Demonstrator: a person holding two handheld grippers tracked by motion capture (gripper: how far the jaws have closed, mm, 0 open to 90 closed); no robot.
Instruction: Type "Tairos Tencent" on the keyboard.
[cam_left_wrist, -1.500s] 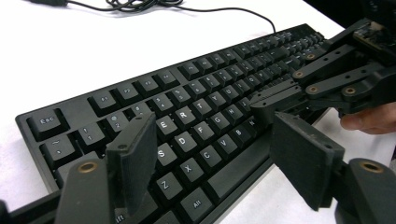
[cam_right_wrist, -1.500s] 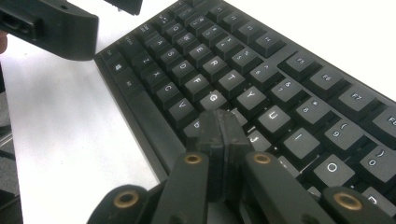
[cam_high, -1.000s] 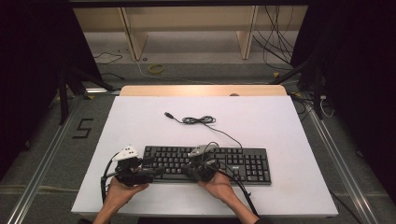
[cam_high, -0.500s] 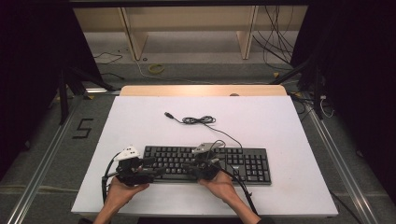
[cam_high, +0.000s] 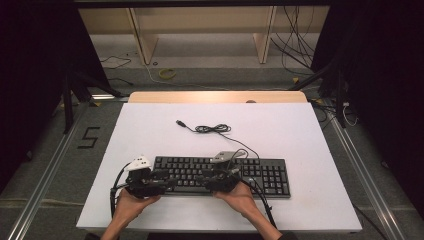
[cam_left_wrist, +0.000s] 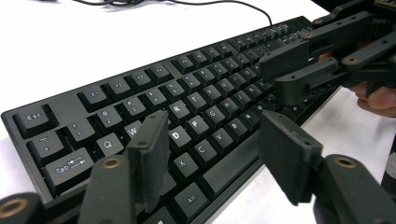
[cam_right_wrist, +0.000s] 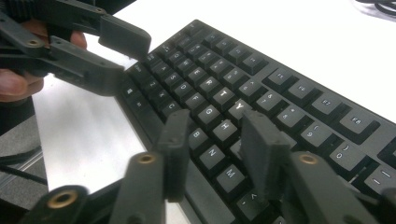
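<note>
I hover both grippers, left (cam_high: 162, 184) closing and right (cam_high: 207, 181) opening on nothing, over the near edge of the keyboard (cam_high: 260, 172), which runs left-right.

Both hand-held tools, left tool (cam_high: 159, 181) and right tool (cam_high: 209, 179), hover over the black keyboard (cam_high: 260, 175).

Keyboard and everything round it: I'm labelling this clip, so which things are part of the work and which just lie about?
In the work:
- keyboard
- left gripper, jaws open over the keys
- right gripper, jaws open over the keys

Lying about:
- coiled cable and its plug on the table
- yellow loop on the floor
</note>
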